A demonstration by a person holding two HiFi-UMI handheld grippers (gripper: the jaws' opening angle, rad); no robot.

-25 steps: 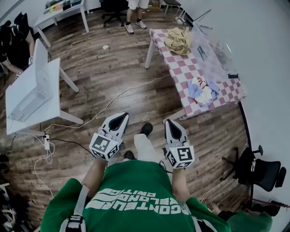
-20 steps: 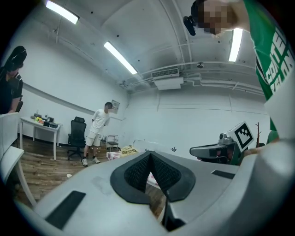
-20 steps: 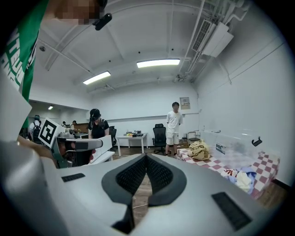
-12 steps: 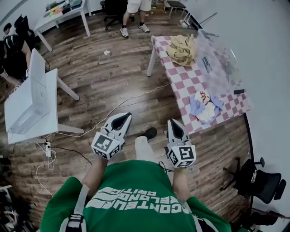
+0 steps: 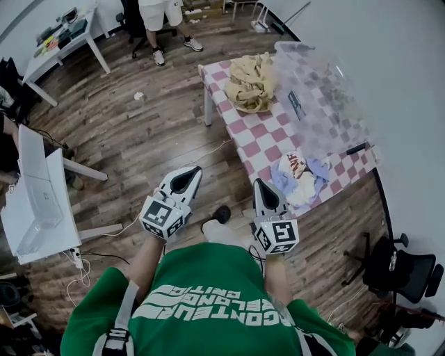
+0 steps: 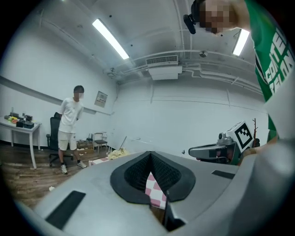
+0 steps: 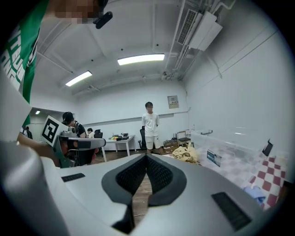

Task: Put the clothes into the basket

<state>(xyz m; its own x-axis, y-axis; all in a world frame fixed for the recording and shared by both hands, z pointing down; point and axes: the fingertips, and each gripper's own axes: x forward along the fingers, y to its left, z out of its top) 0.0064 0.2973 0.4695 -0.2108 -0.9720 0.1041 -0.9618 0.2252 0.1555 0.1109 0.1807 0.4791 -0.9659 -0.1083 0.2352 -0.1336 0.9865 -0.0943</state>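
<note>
Our left tool (image 5: 185, 179) and right tool (image 5: 262, 189) stay shut and empty while we walk closer to the checkered tabletop (image 5: 259, 142), where the tan garment (image 5: 252, 83) and blue-white clothes (image 5: 300, 178) wait beside the clear basket (image 5: 327, 76), soon within reach.

Brown wood-plank floor (image 5: 139, 139). Table under a red-and-white checked cloth (image 5: 259, 137) stands at right, against the pale wall. White rectangular table (image 5: 59, 182) at far left. Second white table (image 5: 64, 43) at upper left, carrying small clutter. Person in white shirt and shorts (image 5: 163, 15) stands near it. Black wheeled office chair (image 5: 393, 268) at lower right.
</note>
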